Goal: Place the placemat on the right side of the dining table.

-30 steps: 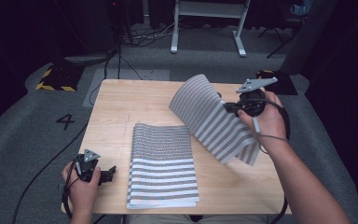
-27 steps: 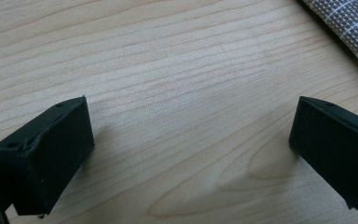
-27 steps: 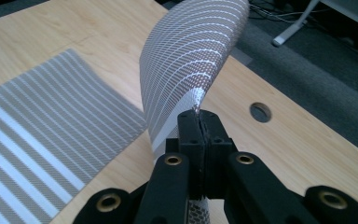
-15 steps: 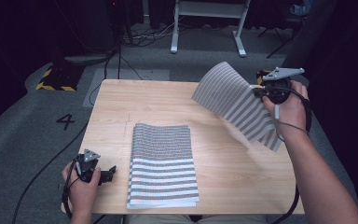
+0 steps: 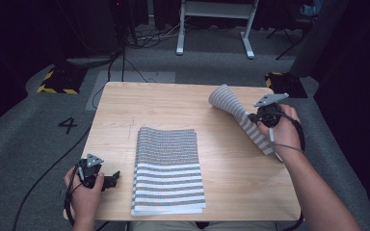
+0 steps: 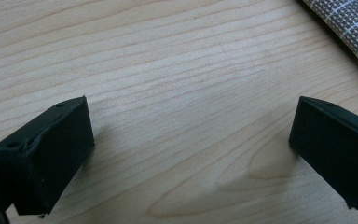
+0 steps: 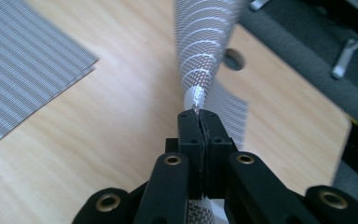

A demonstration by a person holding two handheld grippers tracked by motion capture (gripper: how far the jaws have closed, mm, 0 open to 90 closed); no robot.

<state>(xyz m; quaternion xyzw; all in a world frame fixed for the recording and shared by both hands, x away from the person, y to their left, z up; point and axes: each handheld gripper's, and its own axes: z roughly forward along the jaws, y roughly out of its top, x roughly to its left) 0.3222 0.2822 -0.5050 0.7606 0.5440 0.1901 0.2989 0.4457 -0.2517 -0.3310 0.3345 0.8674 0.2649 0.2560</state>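
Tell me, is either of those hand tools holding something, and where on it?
The right tool pinches one grey-and-white striped woven placemat by its edge, lifted and curled. The left tool is open, holding nothing.

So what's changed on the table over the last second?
The right gripper, jaws shut on the striped mat, has carried it from over the table's middle toward the right edge; the mat now hangs curled and narrower, away from the stack of mats. The stack, the left gripper with its jaws open near the front left corner, and the table stayed as they were.
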